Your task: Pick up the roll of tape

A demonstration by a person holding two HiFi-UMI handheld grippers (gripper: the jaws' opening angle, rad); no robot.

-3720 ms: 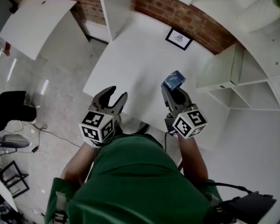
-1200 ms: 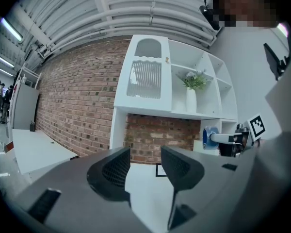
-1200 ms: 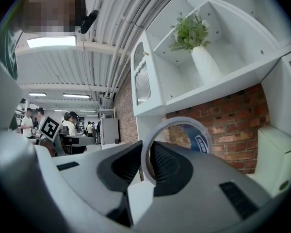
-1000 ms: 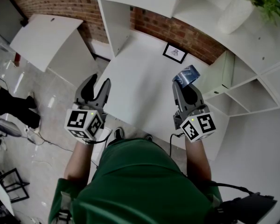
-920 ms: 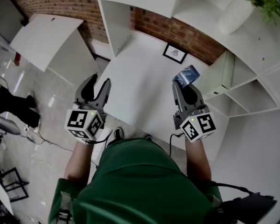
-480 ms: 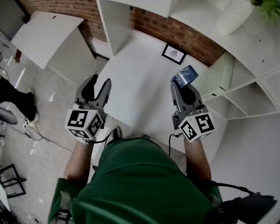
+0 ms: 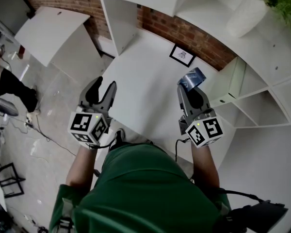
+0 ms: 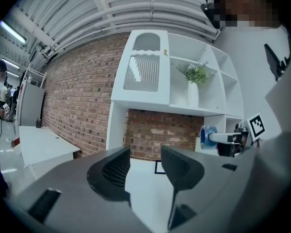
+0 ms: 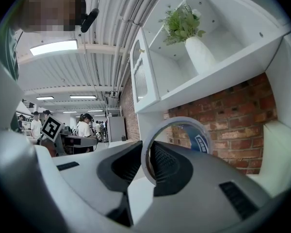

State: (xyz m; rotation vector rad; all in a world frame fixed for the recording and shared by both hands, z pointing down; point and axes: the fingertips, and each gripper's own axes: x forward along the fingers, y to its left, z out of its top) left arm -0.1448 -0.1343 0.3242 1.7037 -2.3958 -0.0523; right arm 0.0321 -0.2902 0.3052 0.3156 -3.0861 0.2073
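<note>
The roll of tape (image 9: 177, 147), a pale ring with a blue printed inner face, stands on edge between the jaws of my right gripper (image 9: 146, 165), which is shut on its wall. In the head view the roll of tape (image 7: 192, 78) sticks out of the right gripper (image 7: 188, 90), held above the right side of the white table (image 7: 145, 86). My left gripper (image 7: 103, 91) hangs open and holds nothing over the table's left front edge. From the left gripper view, its jaws (image 8: 144, 168) stand apart, and the roll of tape (image 8: 207, 137) shows at the right.
A small framed picture (image 7: 182, 55) lies at the back of the table by the brick wall. White shelving (image 7: 254, 89) stands to the right, with a plant in a white vase (image 7: 254, 11) on top. A second white table (image 7: 51, 30) stands at the left.
Both grippers have stayed almost where they were; the tape stays in the right gripper. A bystander at the far left has shifted.
</note>
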